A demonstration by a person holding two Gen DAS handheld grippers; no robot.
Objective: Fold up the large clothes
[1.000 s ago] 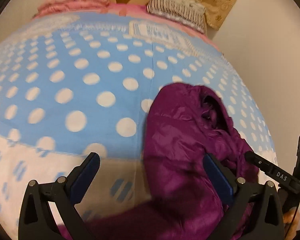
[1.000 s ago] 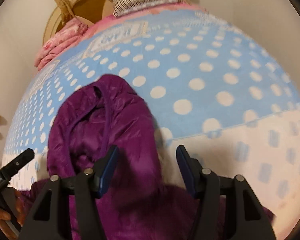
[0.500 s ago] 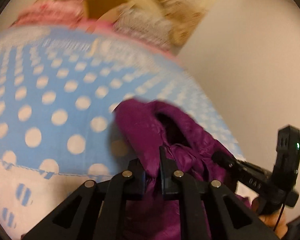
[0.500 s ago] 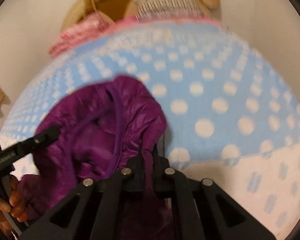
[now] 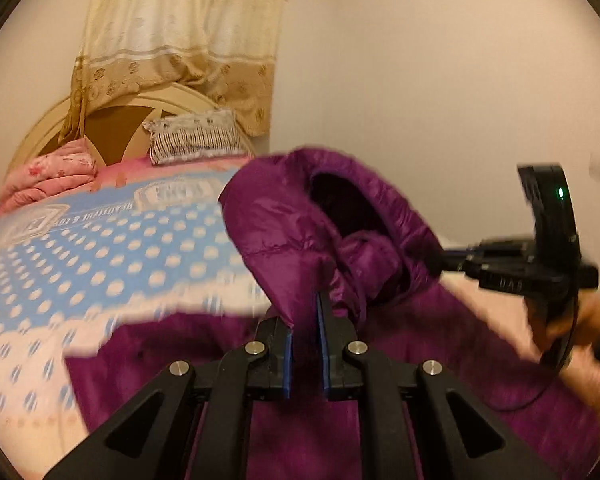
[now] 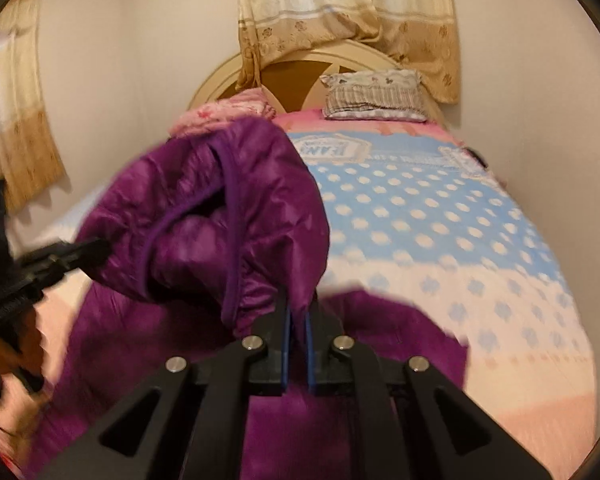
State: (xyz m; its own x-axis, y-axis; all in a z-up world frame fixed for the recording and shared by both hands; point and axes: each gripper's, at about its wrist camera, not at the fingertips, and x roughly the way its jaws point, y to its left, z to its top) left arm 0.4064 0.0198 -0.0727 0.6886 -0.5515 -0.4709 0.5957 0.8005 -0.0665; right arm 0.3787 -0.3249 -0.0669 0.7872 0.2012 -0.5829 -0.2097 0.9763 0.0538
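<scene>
The purple jacket (image 5: 300, 248) hangs by its hood, lifted above the bed (image 5: 100, 248); its quilted, shiny, puffy body trails down toward the near edge of the bed. The left gripper (image 5: 305, 320) and right gripper (image 6: 297, 312) each pinch hood fabric, side by side; the long axis runs down from the grippers.
</scene>
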